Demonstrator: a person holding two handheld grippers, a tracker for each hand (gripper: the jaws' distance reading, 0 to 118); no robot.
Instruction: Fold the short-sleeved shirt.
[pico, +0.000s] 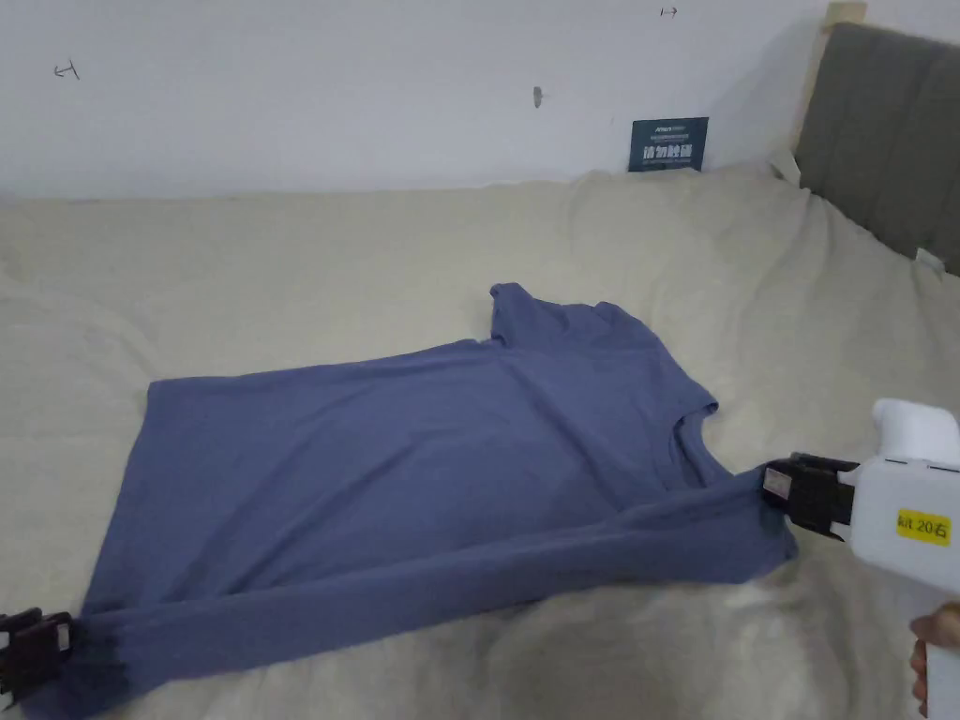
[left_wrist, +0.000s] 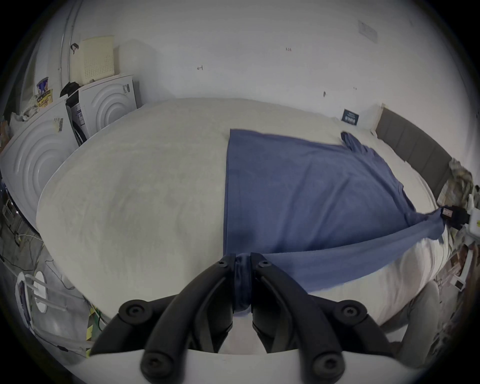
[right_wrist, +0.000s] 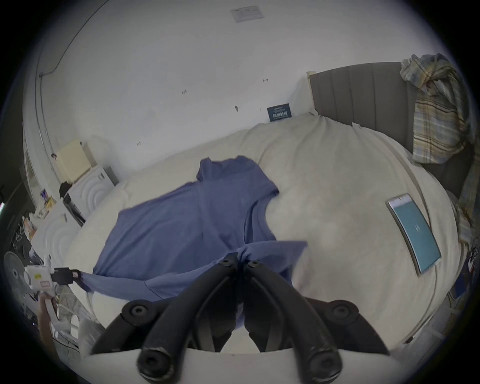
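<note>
One blue shirt (pico: 403, 450) lies spread on a bed (pico: 281, 253) covered in cream fabric, its hem toward the left of the head view and its neck toward the right. The far sleeve (pico: 525, 314) rests flat on the cover. The near long edge is lifted and drawn taut between two grippers.

The left gripper (pico: 66, 637) sits at the bottom left corner of the head view, at the hem corner; in the left gripper view (left_wrist: 242, 259) both black jaws press on a bunched wad of blue cloth. The right gripper (pico: 773, 487) has a white body and black jaws, and it grips the shoulder end of the shirt; in the right gripper view (right_wrist: 241, 261) its jaws are closed with cloth pinched between the tips. One hand (pico: 933, 647) holds the right gripper's handle at the picture's lower right edge.

One phone (right_wrist: 413, 230) lies face up on the bed, well apart from the shirt. One grey headboard (pico: 891, 141) stands at the right, with one plaid cloth (right_wrist: 436, 109) draped over it. One dark sign (pico: 668, 143) leans on the white wall. Two white appliances (left_wrist: 106, 104) stand beside the bed.
</note>
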